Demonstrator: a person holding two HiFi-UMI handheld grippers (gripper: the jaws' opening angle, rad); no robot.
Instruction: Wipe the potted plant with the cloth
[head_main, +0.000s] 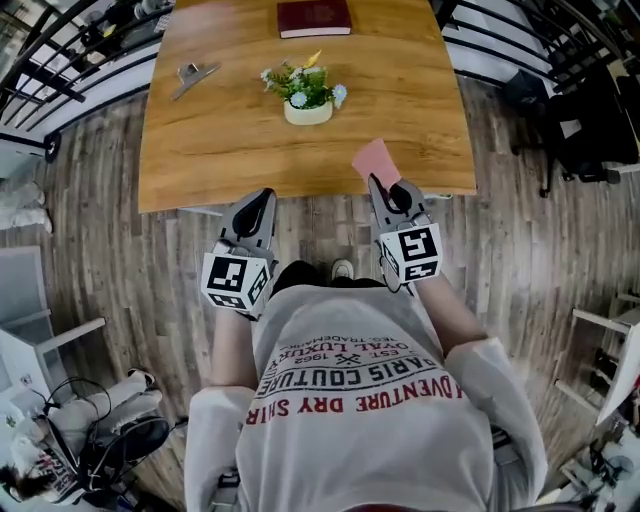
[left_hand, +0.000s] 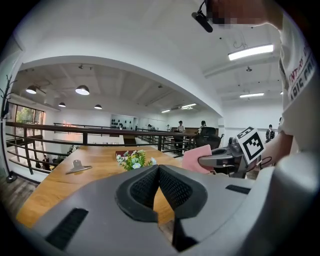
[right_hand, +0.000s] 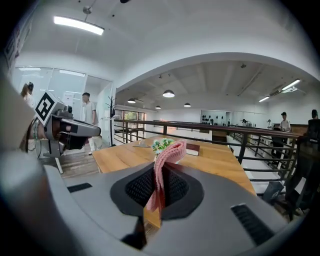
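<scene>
The potted plant (head_main: 305, 92) stands on the wooden table (head_main: 210, 150), in the upper middle of the head view. Its small cream pot (head_main: 308, 114) holds green leaves with white, pale blue and yellow flowers. The pink cloth (head_main: 376, 158) is below and to the right of the plant, over the table's near edge and well apart from the plant. It is clamped upright between the jaws of the right gripper (head_main: 378, 185). In the right gripper view, the cloth's folded top curls over above the pads. The left gripper (head_main: 266, 198) hangs at the lower left of the plant, at the table's near edge, with its jaws closed pad against pad.

Behind the plant, a dark red book (head_main: 314, 17) lies at the table's top edge. A metal clip (head_main: 193, 76) lies at the table's upper left. Black railings (head_main: 60, 70) run along both sides of the table. A black chair (head_main: 590, 130) sits on the wooden floor (head_main: 90, 250) at the right of the frame. The person's grey printed shirt (head_main: 360, 400) fills the bottom.
</scene>
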